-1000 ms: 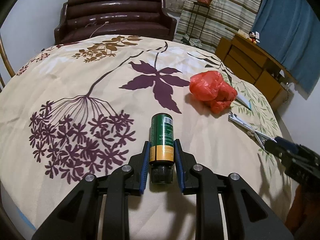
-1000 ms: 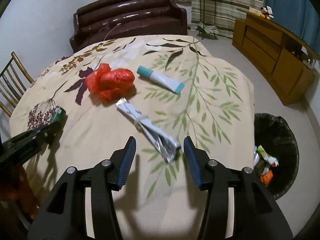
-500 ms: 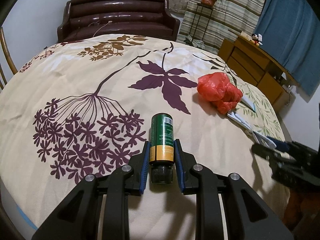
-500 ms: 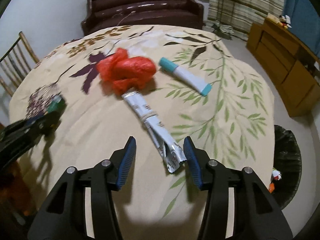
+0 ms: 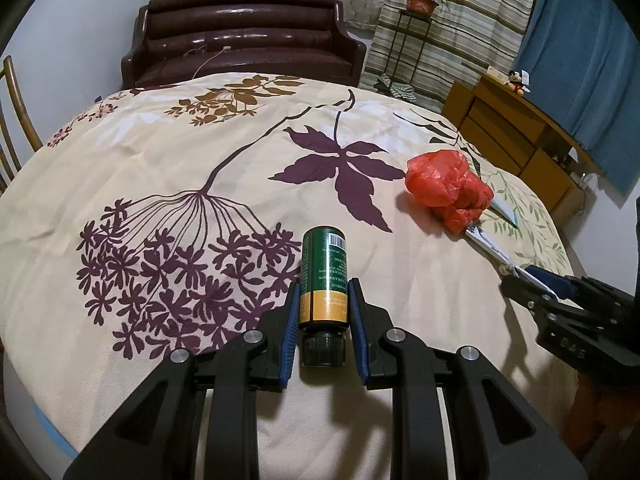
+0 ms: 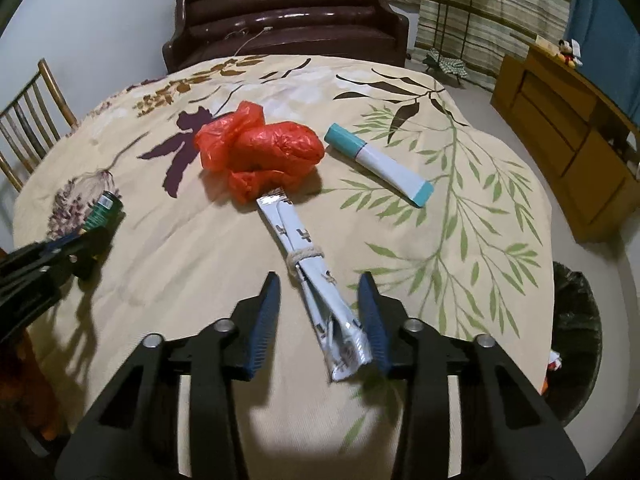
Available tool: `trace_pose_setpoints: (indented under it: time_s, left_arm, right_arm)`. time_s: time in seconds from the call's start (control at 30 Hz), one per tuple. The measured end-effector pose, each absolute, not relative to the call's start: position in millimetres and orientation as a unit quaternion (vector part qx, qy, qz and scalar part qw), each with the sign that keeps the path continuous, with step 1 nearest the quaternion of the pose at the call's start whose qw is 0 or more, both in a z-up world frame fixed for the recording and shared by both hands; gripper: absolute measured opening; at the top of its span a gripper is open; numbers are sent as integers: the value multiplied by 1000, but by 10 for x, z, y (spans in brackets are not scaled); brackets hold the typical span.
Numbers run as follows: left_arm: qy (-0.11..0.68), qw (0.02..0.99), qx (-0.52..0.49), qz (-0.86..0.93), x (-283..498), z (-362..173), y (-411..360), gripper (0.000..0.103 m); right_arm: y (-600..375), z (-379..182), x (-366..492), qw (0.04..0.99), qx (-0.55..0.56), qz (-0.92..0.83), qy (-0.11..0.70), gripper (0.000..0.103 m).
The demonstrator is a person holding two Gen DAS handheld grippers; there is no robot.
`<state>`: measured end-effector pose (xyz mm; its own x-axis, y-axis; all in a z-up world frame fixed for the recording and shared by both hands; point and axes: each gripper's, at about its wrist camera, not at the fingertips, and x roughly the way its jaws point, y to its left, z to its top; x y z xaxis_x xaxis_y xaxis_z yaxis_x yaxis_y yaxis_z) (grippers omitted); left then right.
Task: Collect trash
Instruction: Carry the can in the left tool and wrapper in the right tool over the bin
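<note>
My left gripper (image 5: 324,304) is shut on a green and yellow bottle (image 5: 324,276) with a black cap, held just above the floral tablecloth (image 5: 180,168). My right gripper (image 6: 320,300) is open, its jaws on either side of the near end of a bundle of white wrappers (image 6: 316,280) tied with string. A crumpled red plastic bag (image 6: 260,152) lies at the bundle's far end. A white and teal tube (image 6: 378,164) lies to the right of the bag. The bag (image 5: 446,184) also shows in the left wrist view.
A black-lined trash bin (image 6: 576,340) with some litter stands on the floor right of the table. A brown sofa (image 6: 288,12) is behind the table, a wooden chair (image 6: 28,120) at the left, a wooden cabinet (image 6: 568,120) at the right.
My right gripper has moved forward along the wrapper bundle, so its near end now lies between the open jaws. My left gripper has shifted slightly with the bottle in it.
</note>
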<state>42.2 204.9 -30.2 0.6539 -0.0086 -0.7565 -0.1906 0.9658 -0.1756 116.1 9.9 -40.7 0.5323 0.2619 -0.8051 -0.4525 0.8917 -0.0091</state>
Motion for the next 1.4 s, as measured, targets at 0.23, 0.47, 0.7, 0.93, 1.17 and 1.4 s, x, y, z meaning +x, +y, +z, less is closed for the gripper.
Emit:
trace_pose_setpoints:
  time_s: [0.23,0.47,0.7,0.93,1.17,1.4]
  left_arm:
    - [412,902,-120,50,419,-297,2035,25]
    - [408,905,-115,40,398,-268,1882,25]
    - [389,915,-106,16,373,-150,1592,25]
    - [376,922,-86,-24,409,-57,1140,25]
    - [364,927,-57,-75,544,11,522,25]
    - [361,925,-28,-115,700,20,-41,25]
  right_arm:
    - [44,-407,1091,873,-105,200,433,17]
    - [-178,-322,975,884,-72,184,424,17]
    - [-509,-160,875,902,-44,154,401,17]
    - [-1018,-63,847,916,-18,106,386,17]
    - [-1610,-13,860,926,7,47,374,17]
    - [-2064,-23,893,931,15,-2,364,17]
